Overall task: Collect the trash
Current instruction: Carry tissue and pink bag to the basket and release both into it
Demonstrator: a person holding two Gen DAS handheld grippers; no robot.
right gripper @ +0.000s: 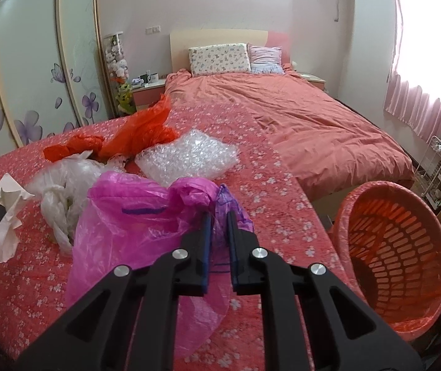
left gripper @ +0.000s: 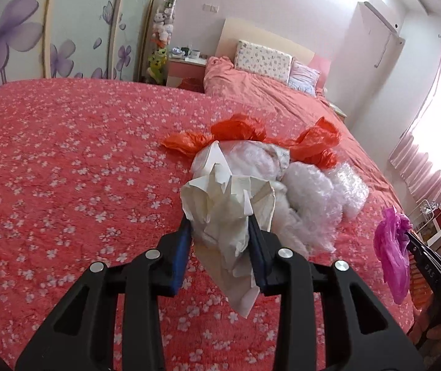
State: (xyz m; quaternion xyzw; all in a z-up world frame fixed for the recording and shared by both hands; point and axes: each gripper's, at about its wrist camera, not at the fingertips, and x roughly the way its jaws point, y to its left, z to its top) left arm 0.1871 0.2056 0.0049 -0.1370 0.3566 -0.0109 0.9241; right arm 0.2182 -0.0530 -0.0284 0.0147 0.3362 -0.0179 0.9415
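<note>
Trash lies in a loose heap on the bed (right gripper: 282,191), on the flowered red cover near the foot end: an orange plastic bag (right gripper: 146,130), a sheet of bubble wrap (right gripper: 189,157) and a clear plastic bag (right gripper: 65,176), all touching or overlapping one another. Two pieces are already lifted out of the heap. The left hand-held gripper (left gripper: 220,232) has its jaws partly closed on a crumpled white paper (left gripper: 229,207), which bulges above the blue pads and hangs down below them, clear of the cover. The right hand-held gripper (right gripper: 219,235) has its jaws nearly together on the bunched neck of a pink plastic bag (right gripper: 146,222); the rest of that bag drapes down to the left of the fingers, and whether its lower part rests on the cover cannot be told.

An orange basket (right gripper: 396,266) with slotted walls stands off the right edge of the bed, beside the foot corner, tilted so its opening faces the right wrist camera. As far as its inside shows, nothing lies in it, so the collecting looks to be at an early stage: nothing dropped in yet, two items in hand, and three still on the bed.

What seems left is to carry the pink bag over the rim and release it, bring the paper across the same way, then return for the heap. The bubble wrap and the thin bags are light and slippery, so a pinch on a bunched fold should hold better than one on a flat sheet.
</note>
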